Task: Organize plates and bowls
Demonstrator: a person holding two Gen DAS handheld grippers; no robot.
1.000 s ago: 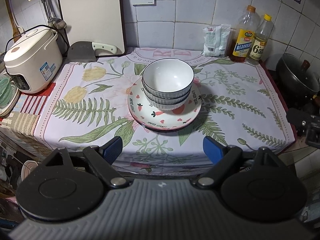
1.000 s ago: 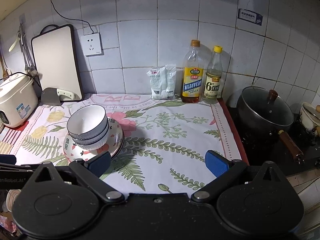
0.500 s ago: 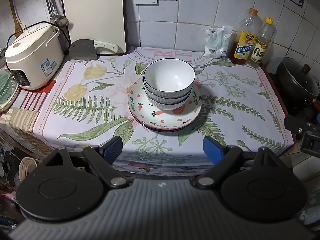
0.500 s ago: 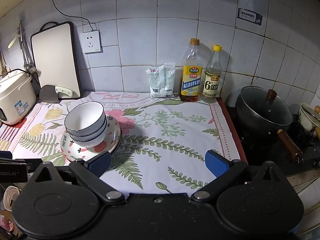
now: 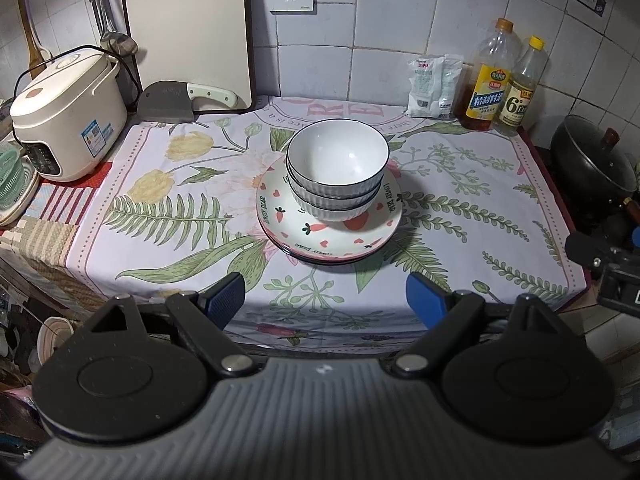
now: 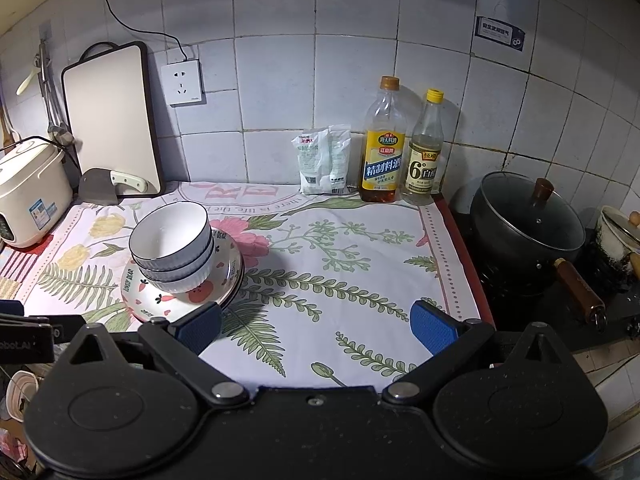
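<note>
Three nested bowls [image 5: 338, 172] sit on stacked plates [image 5: 328, 236] at mid-cloth [image 5: 460, 184], dead ahead at twelve o'clock of the left gripper [image 5: 325, 300], whose jaws stand wide apart and empty. The right gripper [image 6: 316, 326], jaws likewise spread with nothing between, has the stack at ten o'clock. Rice cooker [image 5: 68, 112] at ten o'clock in the left view; bottles [image 6: 382, 148] at one o'clock in the right view.

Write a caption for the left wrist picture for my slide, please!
Three stacked white ribbed bowls sit on carrot-patterned plates atop a floral tablecloth.
</note>
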